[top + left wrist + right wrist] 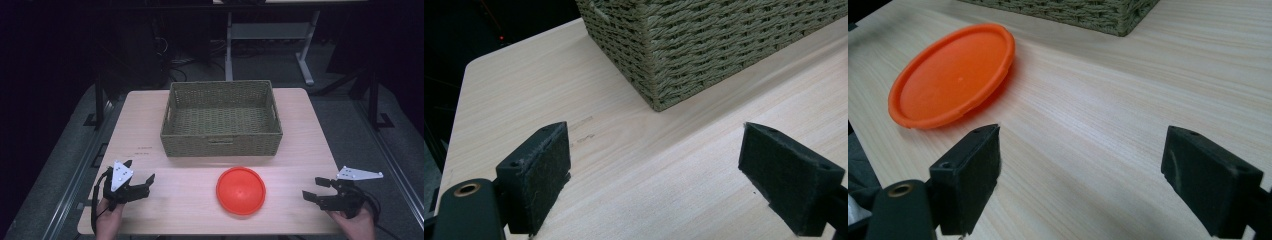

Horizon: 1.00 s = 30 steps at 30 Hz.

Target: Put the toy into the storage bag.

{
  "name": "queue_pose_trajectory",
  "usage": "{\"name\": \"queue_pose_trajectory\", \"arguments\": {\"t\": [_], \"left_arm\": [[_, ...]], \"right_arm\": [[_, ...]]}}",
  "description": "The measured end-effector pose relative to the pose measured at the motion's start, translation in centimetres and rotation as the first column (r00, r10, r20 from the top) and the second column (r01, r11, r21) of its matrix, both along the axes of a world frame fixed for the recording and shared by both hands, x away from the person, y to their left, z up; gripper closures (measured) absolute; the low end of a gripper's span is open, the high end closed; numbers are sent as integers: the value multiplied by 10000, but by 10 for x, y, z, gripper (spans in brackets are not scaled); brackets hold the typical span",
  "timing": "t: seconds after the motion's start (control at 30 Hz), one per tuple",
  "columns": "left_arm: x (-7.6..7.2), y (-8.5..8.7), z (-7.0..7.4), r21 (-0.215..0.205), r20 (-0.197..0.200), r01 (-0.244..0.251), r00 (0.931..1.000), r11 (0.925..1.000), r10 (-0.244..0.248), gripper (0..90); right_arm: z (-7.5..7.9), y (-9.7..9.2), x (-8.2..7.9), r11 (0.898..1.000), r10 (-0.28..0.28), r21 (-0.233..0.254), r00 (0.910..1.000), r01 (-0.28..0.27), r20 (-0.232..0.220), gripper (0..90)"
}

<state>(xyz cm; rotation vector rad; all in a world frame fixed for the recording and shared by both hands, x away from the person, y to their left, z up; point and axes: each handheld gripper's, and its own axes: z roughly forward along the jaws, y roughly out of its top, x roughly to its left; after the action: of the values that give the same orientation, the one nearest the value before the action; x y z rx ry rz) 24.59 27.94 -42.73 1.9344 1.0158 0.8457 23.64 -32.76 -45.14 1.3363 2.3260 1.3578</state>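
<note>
An orange round plate [240,190] lies flat on the wooden table [300,135], in front of a woven basket [221,145] whose inside holds nothing. My left gripper [139,173] rests at the table's front left, jaws wide apart over bare wood, with nothing between them; the basket's corner [659,75] stands ahead of it. My right gripper [314,188] sits at the front right, open and holding nothing, to the right of the plate. In the right gripper view the plate [953,75] lies ahead and to the left of the open jaws [1080,177].
The basket takes up the table's middle and back. Bare wood lies on both sides of the plate and between the plate and the basket. Beyond the table are dark floor, cables and a metal stand [305,60].
</note>
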Motion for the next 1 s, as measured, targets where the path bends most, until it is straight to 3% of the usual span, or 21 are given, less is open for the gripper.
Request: {"name": "queue_pose_trajectory", "arguments": {"t": [0.47, 0.67, 0.8, 1.0], "left_arm": [[-2, 2, 0, -37, 57, -4, 10000, 10000, 4, 128], [-1, 3, 0, -54, 74, -56, 10000, 10000, 57, 128], [-2, 3, 0, 3, 91, -72, 9999, 10000, 71, 128], [-2, 3, 0, 72, 165, -66, 9998, 10000, 65, 128]], "right_arm": [[10, 14, -2, 9990, 439, -40, 9982, -438, 411, 155], [11, 23, -1, 9971, 712, -281, 9971, -705, 260, 160], [17, 30, 0, 9946, 1026, 131, 9942, -1030, 314, 160], [20, 41, 5, 9915, 1304, -12, 9913, -1304, 196, 159]]}}
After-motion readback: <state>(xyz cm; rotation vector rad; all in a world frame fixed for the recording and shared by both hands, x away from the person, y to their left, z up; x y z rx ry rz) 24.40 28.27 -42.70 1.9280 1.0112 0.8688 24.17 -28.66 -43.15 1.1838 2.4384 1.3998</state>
